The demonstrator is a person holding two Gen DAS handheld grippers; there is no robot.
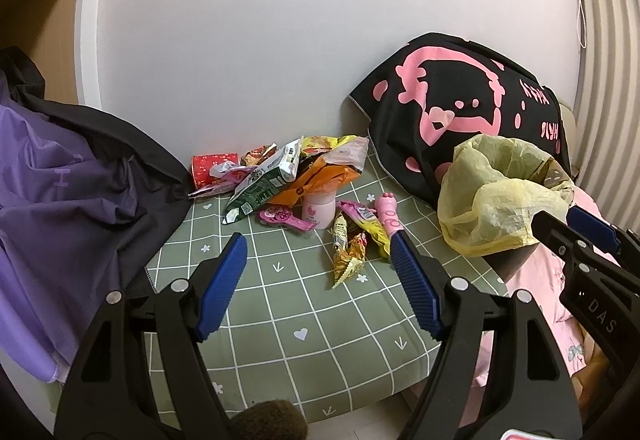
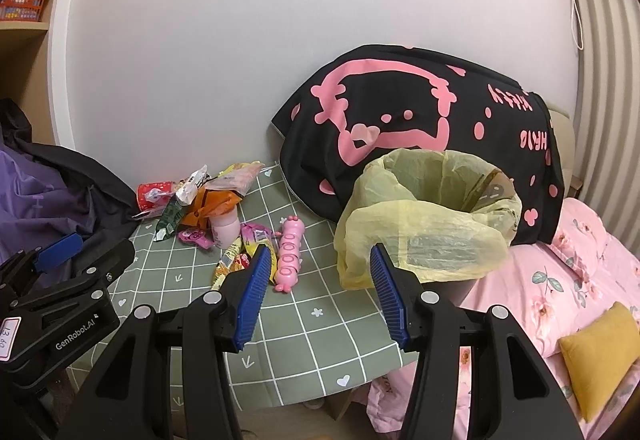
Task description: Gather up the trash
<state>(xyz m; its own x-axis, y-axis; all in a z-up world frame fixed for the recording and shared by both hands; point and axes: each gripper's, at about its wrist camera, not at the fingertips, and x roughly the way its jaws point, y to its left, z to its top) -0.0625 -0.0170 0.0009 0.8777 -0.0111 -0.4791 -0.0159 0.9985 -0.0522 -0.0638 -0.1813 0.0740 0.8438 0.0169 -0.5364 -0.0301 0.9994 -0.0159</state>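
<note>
- Left wrist view: left gripper (image 1: 318, 246) jaws apart, empty, over the green checked sheet (image 1: 304, 304). Wrapper pile (image 1: 288, 170) against the wall, left of the yellow-lined bin (image 1: 496, 196); loose yellow wrappers (image 1: 352, 244) nearer. Bin interior not visible here.
- Right wrist view: right gripper (image 2: 318, 260) jaws apart, empty, just left of the bin (image 2: 432, 216); bin mouth open. Bare sheet between pile (image 2: 200, 196) and grippers; pink quilt (image 2: 568, 280) right of the bin.
</note>
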